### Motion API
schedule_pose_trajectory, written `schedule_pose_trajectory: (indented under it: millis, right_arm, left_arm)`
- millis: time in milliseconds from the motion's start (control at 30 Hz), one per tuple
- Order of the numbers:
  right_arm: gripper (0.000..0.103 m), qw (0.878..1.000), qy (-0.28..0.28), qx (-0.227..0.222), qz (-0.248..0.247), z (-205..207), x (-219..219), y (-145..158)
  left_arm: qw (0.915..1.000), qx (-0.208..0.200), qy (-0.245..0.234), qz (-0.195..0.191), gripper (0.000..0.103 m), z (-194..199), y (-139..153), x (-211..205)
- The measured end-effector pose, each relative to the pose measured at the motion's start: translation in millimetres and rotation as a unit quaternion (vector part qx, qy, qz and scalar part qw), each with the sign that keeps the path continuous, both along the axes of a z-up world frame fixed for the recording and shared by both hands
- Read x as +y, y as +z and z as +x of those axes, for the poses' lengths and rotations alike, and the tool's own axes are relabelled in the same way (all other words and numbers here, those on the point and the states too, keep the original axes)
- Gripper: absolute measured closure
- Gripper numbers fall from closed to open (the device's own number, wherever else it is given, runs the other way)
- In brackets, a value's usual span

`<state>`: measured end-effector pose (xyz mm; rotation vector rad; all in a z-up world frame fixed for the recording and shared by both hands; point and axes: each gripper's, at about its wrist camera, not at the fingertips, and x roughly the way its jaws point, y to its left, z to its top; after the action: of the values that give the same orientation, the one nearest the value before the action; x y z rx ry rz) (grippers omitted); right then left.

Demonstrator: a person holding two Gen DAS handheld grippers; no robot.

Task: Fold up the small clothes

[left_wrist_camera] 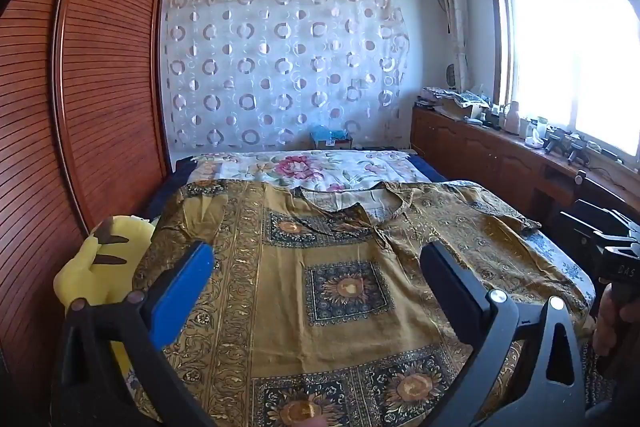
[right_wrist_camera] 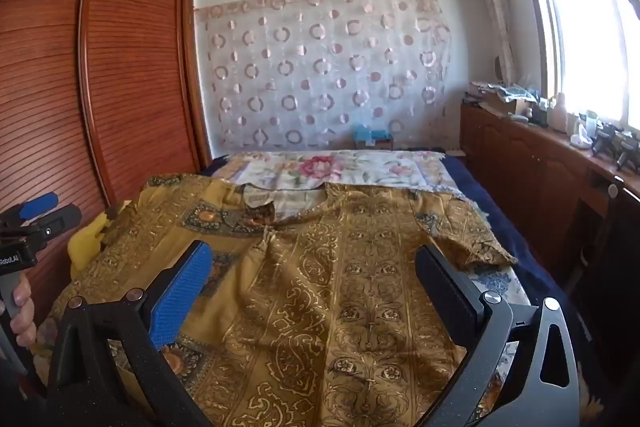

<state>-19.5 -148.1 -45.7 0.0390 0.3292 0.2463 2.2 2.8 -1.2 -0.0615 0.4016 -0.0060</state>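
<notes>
Both tongs, left gripper [left_wrist_camera: 316, 275] and right gripper [right_wrist_camera: 314, 277], are being held wide apart, empty, above the bed [right_wrist_camera: 496, 187]. Mustard patterned shirt [left_wrist_camera: 340, 287] is lying spread flat there; likely thin, limp, light. Sleeve [right_wrist_camera: 472, 239] edge is being judged the best pinch point.

The patterned shirt [left_wrist_camera: 344, 287] runs off the bottom edge in both wrist views, its hem unseen. A yellow plush toy [left_wrist_camera: 100, 267] at the bed's left edge is half hidden — shirt and gripper finger cover it. Windowsill clutter [right_wrist_camera: 576, 127] is too small to identify.
</notes>
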Motion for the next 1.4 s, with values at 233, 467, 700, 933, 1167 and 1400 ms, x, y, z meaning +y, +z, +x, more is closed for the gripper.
schedule_pose_trajectory:
  millis: [233,467,700,933,1167,1400]
  right_arm:
    - [0.0,1.0,0.0,0.002,-0.004,-4,2,3]
    - [0.0,1.0,0.001,0.001,-0.002,-4,5,7]
    - [0.0,1.0,0.0,0.0,-0.003,-3,6,2]
    - [0.0,1.0,0.0,0.001,-0.003,-2,5,2]
    - [0.0,1.0,0.0,0.001,-0.003,-2,6,2]
    - [0.0,1.0,0.0,0.002,-0.003,-3,5,2]
  left_arm:
    - [0.9999,0.005,0.01,0.011,0.0,6,-7,-1]
    - [0.9999,-0.002,0.007,0.013,0.0,4,-4,-1]
    - [0.9998,-0.006,0.005,0.017,0.0,-2,1,-3]
    - [0.9997,-0.011,0.005,0.023,0.0,-7,6,-6]
    - [0.9996,-0.012,0.005,0.025,0.0,-9,8,-7]
    - [0.9995,-0.014,0.006,0.028,0.0,-10,11,-9]
